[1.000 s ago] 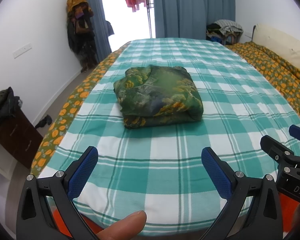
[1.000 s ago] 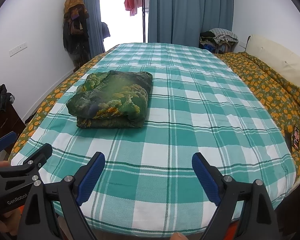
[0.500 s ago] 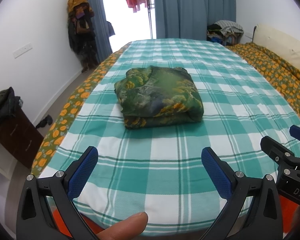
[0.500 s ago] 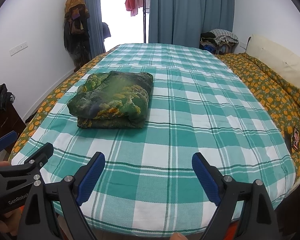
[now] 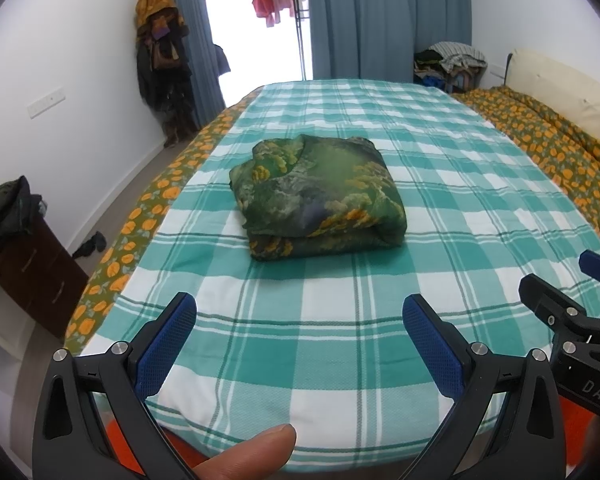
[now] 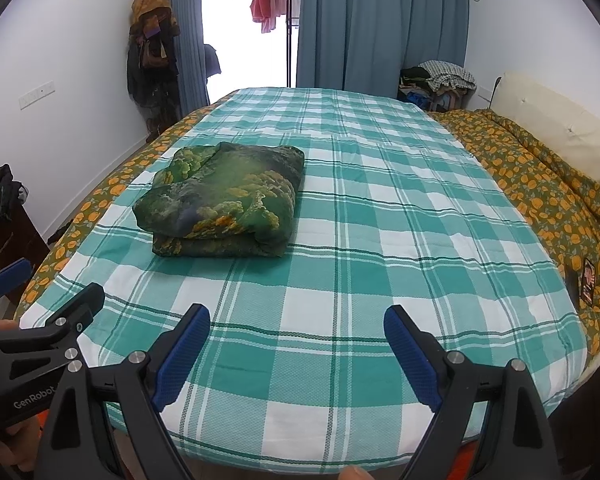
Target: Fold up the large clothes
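Note:
A green garment with yellow leaf print lies folded into a thick square bundle on the green-and-white checked bed cover; it also shows in the right wrist view. My left gripper is open and empty, low over the bed's near edge, well short of the bundle. My right gripper is open and empty, beside it to the right, also near the front edge. Each gripper's fingers show at the edge of the other's view.
An orange-flowered quilt and a cream headboard run along the right. A dark cabinet with clothes stands left of the bed. Blue curtains, a coat rack and a clothes pile are at the back.
Almost nothing: both views have shifted very slightly, and the folded garment lies as before. Both grippers stay open.

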The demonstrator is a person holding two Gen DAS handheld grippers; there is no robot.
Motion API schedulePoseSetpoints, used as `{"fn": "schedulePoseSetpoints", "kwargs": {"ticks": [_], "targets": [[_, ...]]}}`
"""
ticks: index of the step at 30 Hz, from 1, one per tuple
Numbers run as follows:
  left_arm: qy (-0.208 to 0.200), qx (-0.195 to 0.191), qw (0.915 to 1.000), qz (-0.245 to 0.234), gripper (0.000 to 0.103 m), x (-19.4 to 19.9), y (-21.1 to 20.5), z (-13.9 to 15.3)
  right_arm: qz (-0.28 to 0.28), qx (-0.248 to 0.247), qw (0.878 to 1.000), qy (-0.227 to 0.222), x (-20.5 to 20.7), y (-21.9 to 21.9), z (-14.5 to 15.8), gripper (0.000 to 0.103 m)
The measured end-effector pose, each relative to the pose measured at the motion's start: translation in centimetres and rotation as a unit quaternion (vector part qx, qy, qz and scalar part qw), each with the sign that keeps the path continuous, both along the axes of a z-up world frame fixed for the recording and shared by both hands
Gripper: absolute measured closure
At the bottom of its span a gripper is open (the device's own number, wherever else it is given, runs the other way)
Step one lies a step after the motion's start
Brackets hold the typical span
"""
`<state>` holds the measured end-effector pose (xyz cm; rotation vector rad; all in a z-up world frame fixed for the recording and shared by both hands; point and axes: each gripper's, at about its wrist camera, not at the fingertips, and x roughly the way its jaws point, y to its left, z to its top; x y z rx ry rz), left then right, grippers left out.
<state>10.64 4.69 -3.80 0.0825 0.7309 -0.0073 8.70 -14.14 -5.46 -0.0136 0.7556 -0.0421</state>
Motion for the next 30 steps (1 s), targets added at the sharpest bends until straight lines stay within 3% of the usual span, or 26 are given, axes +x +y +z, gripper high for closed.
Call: {"fn": "schedulePoseSetpoints", "kwargs": {"ticks": [30], "targets": [[-0.007, -0.012, 0.9998, 0.012, 0.001, -0.42, 0.07, 0.42, -0.001, -0.008, 1.000, -0.014, -0.22, -0.12, 0.58, 0.013]]}}
